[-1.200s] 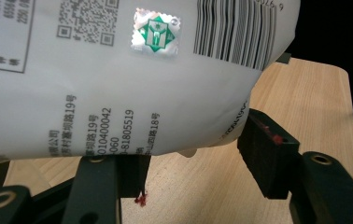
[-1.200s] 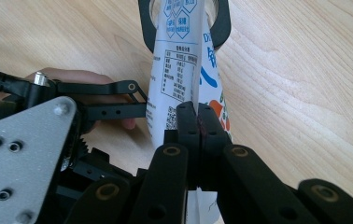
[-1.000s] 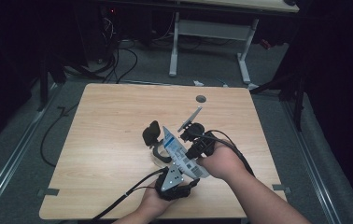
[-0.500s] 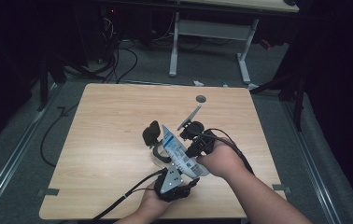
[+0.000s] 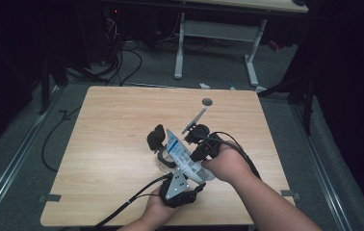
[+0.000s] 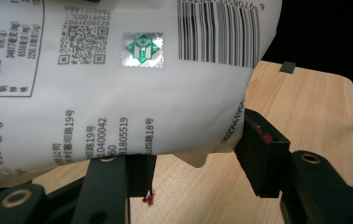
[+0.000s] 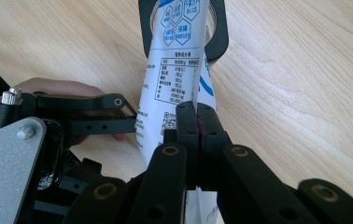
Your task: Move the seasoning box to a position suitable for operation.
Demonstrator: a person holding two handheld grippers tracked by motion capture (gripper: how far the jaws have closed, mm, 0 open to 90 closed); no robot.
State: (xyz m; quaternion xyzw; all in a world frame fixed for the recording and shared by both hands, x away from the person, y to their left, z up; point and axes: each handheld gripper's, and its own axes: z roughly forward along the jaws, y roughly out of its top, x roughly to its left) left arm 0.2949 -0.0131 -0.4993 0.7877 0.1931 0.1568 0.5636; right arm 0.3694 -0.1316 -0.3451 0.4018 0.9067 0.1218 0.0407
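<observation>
A white pouch [image 5: 185, 156] with blue print and a barcode hangs over the near middle of the table, held between both hands. My right gripper [image 7: 196, 116] is shut on its side seam; in the high view the right gripper [image 5: 194, 139] comes in from the right. My left gripper [image 6: 198, 161] has its jaws on either side of the pouch's [image 6: 118, 93] bulging body, with one pad pressed to its edge. The pouch's [image 7: 177, 79] far end reaches over a black-rimmed round container [image 7: 219, 42], which stands on the wood [image 5: 157, 137].
The wooden table [image 5: 112, 120] has a small grey round disc [image 5: 207, 102] set in it near the far edge. A thin grey rod [image 5: 195, 119] slants beside the right gripper. Cables trail off the table's near edge. Dark floor and desk legs lie beyond.
</observation>
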